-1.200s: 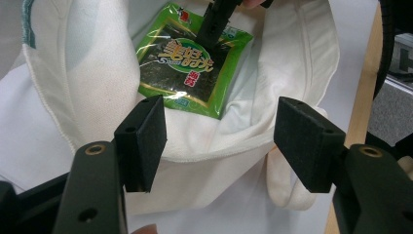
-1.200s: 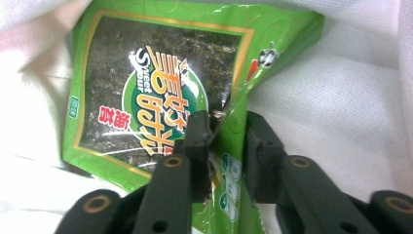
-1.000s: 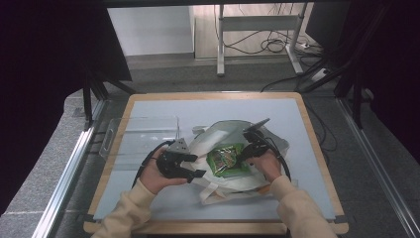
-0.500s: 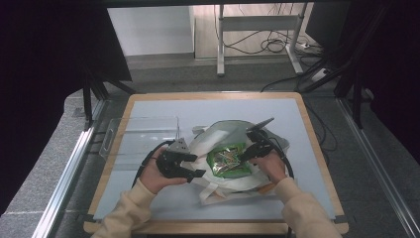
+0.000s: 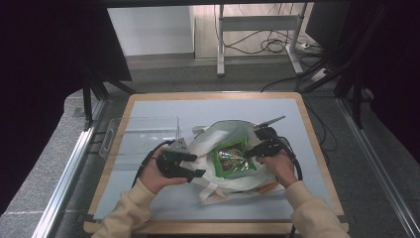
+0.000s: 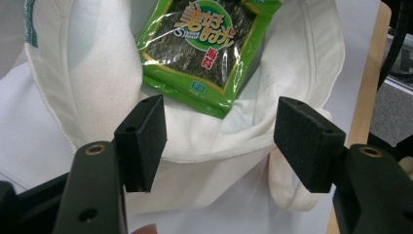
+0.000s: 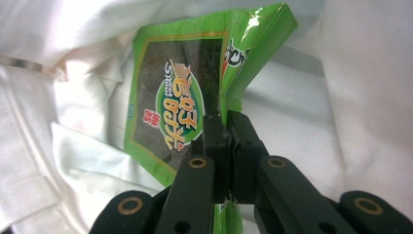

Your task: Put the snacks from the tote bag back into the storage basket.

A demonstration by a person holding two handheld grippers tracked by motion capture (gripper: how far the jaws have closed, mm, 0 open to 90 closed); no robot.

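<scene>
Right tool (image 7: 228, 141) pressed together on the edge of a green seaweed packet (image 7: 182, 92), pinching it inside the mouth of a white cloth bag (image 7: 63, 146). Left tool (image 6: 219, 141) spread wide, pads (image 6: 146, 139) either side of the bag's hemmed rim without pressing it, packet (image 6: 204, 46) just beyond. From above: bag (image 5: 218, 186) near the middle of the table (image 5: 148, 106), clear plastic tray (image 5: 133, 134) to its left.

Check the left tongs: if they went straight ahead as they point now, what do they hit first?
Most likely the rim of the white cloth bag, which sags across the gap between the open left tongs. The green seaweed packet lies farther in, behind that rim. Depth is hard to judge.
</scene>
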